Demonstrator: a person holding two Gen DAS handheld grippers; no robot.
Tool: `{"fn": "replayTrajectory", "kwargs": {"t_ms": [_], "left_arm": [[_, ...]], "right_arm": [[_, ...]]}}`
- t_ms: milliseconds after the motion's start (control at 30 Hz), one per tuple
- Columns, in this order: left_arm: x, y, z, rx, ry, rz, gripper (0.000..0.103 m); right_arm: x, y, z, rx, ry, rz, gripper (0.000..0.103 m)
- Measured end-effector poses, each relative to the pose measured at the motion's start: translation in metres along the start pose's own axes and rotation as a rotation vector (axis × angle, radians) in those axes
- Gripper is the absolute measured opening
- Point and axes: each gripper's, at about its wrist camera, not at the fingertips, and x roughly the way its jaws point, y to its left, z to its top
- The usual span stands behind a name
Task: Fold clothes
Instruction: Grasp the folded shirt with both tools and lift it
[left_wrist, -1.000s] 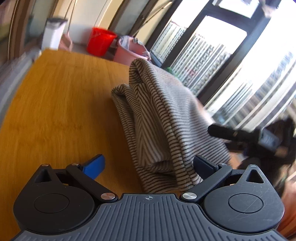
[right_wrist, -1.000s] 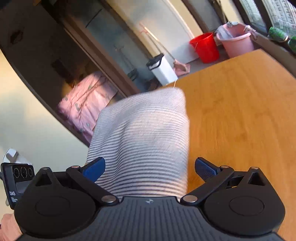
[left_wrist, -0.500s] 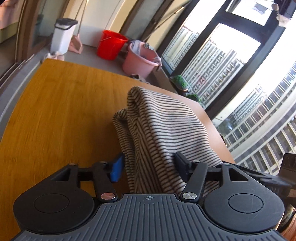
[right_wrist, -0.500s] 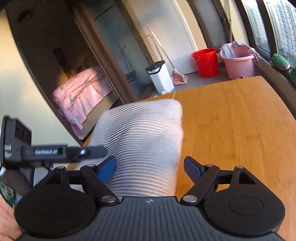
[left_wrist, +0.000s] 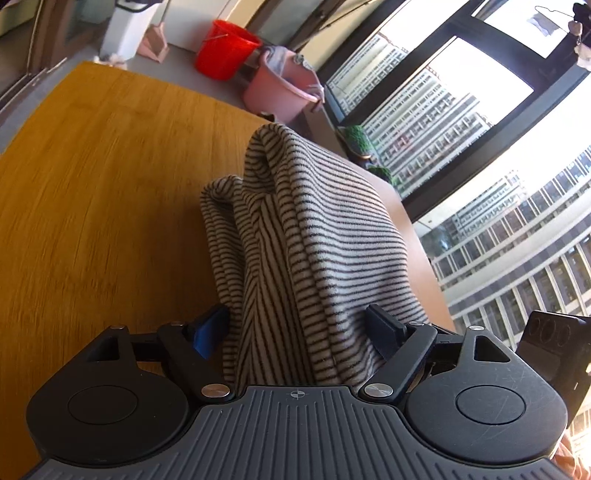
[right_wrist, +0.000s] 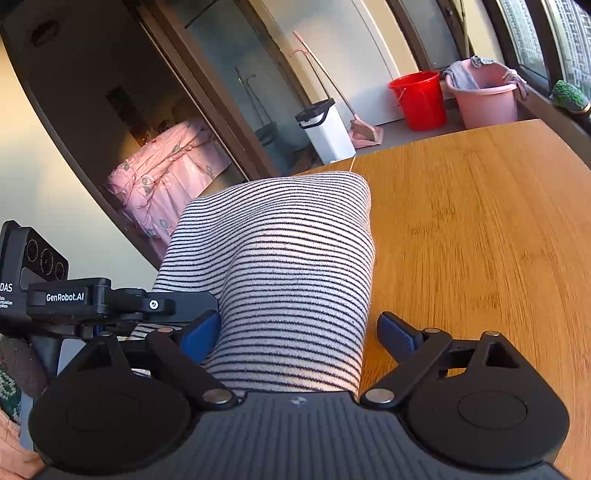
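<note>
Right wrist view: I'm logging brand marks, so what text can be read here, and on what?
"GenRobot.AI": white print on the black bar of the left claw, seen at the left edge.
"DAS": on the black camera box behind that bar; its start may be cropped.
Smaller lines beneath "DAS": too small to read.

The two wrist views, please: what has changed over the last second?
Both hand-held grippers narrowed around the striped garment: left now pinches it; right still has a gap on one side. The cameras tilted up. The wooden table and buckets are unchanged.
</note>
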Motion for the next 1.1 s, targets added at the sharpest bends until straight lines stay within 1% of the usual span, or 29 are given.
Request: {"fn": "replayTrajectory", "kwargs": {"t_ms": [33,67,100,133,200,300,333,433,600,633,700,767,833,900,933,967,1000,1033,1100], "left_arm": [[0.0,0.002,-0.002,-0.012,-0.005,-0.014,0.076],[-0.001,0.004,-0.005,-0.021,-0.012,-0.025,0.073],[-0.001,0.005,-0.008,-0.025,-0.022,-0.031,0.071],[-0.003,0.005,-0.012,-0.028,-0.033,-0.037,0.069],[-0.01,0.006,-0.014,-0.032,-0.054,-0.043,0.066],[-0.038,0.004,-0.004,-0.012,-0.127,-0.026,0.064],[-0.048,0.004,-0.001,-0.005,-0.151,-0.02,0.064],[-0.077,0.002,0.009,0.016,-0.223,-0.002,0.063],[-0.124,-0.001,0.026,0.05,-0.344,0.027,0.064],[-0.128,0.001,0.029,0.05,-0.356,0.035,0.065],[-0.114,0.014,0.038,0.028,-0.34,0.056,0.066],[-0.1,0.028,0.047,0.007,-0.324,0.078,0.066],[-0.087,0.041,0.056,-0.015,-0.308,0.1,0.066],[-0.069,0.061,0.052,-0.035,-0.259,0.133,0.064],[-0.059,0.072,0.048,-0.045,-0.227,0.153,0.06],[-0.053,0.079,0.044,-0.05,-0.211,0.164,0.065],[-0.056,0.08,0.043,-0.048,-0.223,0.161,0.065],[-0.059,0.08,0.041,-0.045,-0.234,0.157,0.067],[-0.064,0.082,0.038,-0.041,-0.258,0.151,0.068]], "right_arm": [[0.0,0.001,-0.001,-0.003,0.002,0.003,0.09],[0.0,0.003,-0.001,-0.013,0.007,0.004,0.087],[0.0,0.007,-0.001,-0.027,0.006,-0.001,0.082],[-0.001,0.011,-0.001,-0.042,0.005,-0.007,0.08],[-0.002,0.018,0.001,-0.055,0.0,-0.007,0.076],[-0.002,0.03,0.005,-0.063,-0.01,0.007,0.067],[-0.001,0.035,0.009,-0.069,-0.016,0.023,0.064],[0.004,0.057,0.026,-0.116,-0.048,0.078,0.062],[0.014,0.101,0.075,-0.228,-0.128,0.191,0.062],[0.018,0.109,0.084,-0.247,-0.14,0.211,0.062],[0.028,0.121,0.101,-0.277,-0.16,0.247,0.063],[0.051,0.121,0.104,-0.265,-0.135,0.23,0.063],[0.076,0.115,0.101,-0.251,-0.092,0.185,0.063],[0.101,0.105,0.091,-0.253,-0.041,0.117,0.063],[0.113,0.099,0.085,-0.257,-0.008,0.071,0.063],[0.124,0.093,0.079,-0.261,0.019,0.03,0.063],[0.128,0.087,0.075,-0.258,0.029,0.01,0.069],[0.127,0.084,0.074,-0.247,0.027,0.017,0.069],[0.124,0.079,0.071,-0.231,0.022,0.022,0.069]]}}
